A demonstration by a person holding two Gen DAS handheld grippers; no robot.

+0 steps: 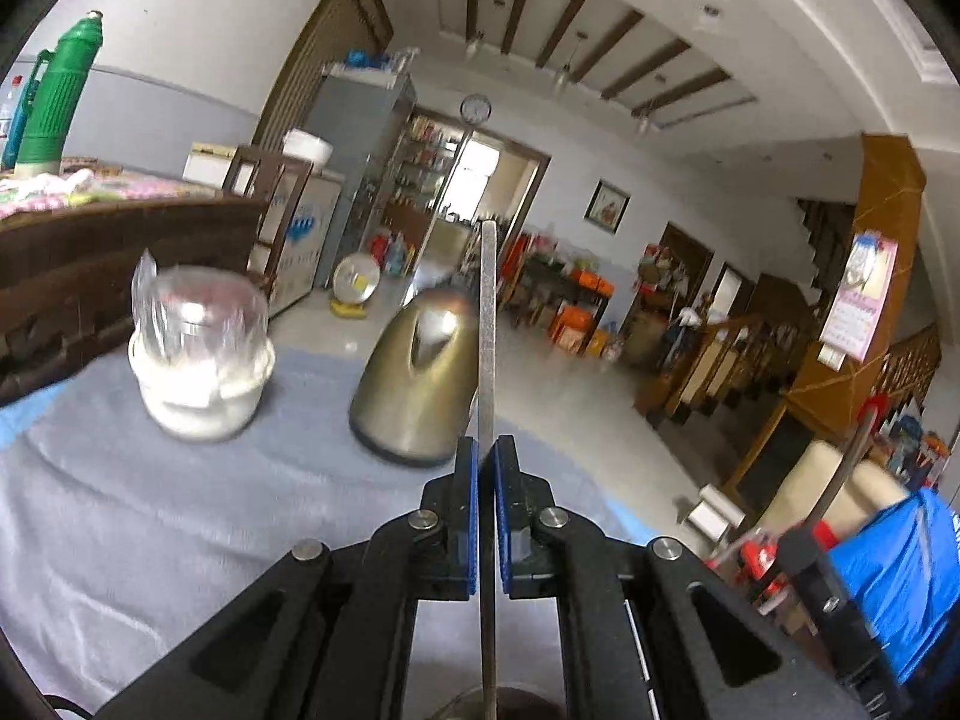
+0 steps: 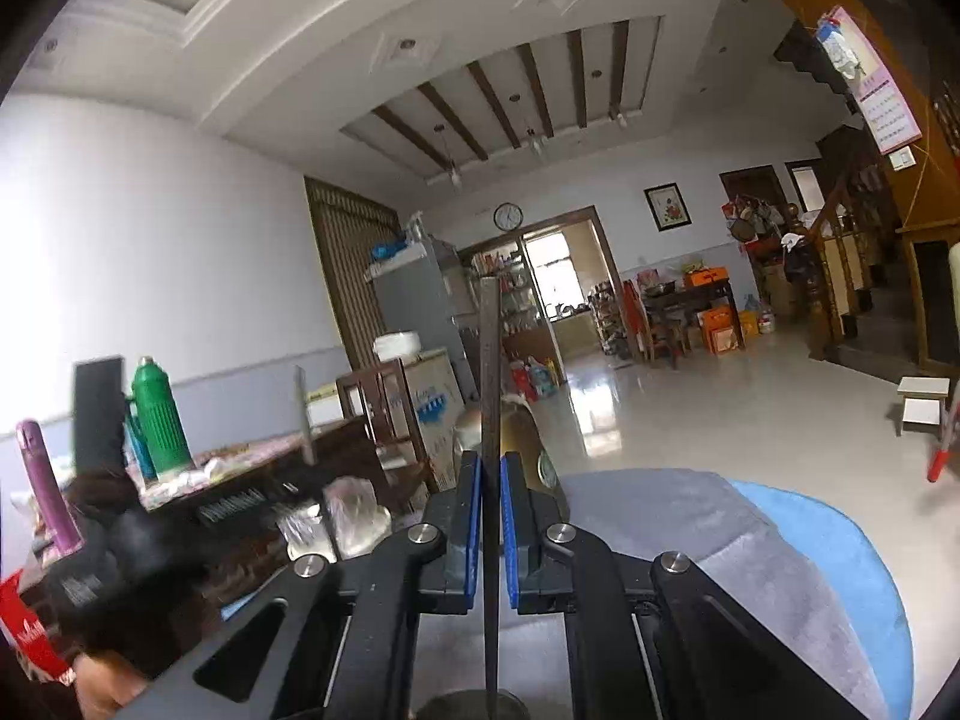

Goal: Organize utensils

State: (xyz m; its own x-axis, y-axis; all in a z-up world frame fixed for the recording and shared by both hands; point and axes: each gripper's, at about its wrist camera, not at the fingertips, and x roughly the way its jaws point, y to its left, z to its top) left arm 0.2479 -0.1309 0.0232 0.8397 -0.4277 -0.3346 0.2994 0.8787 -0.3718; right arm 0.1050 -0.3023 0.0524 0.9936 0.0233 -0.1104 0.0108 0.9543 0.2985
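Observation:
My left gripper (image 1: 486,456) is shut on a thin metal utensil handle (image 1: 488,324) that stands edge-on and points up and forward above the grey tablecloth (image 1: 180,510). Its lower end is hidden below the fingers. My right gripper (image 2: 492,468) is shut on a dark thin utensil handle (image 2: 490,360), also edge-on and upright. In the right wrist view the left gripper (image 2: 108,540) shows at the lower left, with its utensil (image 2: 303,414) sticking up. In the left wrist view part of the right gripper (image 1: 840,600) shows at the lower right.
A brass-coloured kettle (image 1: 420,384) stands on the table just beyond my left fingers. A white bowl under clear plastic (image 1: 201,354) sits to its left. A dark wooden bench (image 1: 90,276) with a green thermos (image 1: 60,96) lies behind. The table's blue edge (image 2: 840,540) curves to the right.

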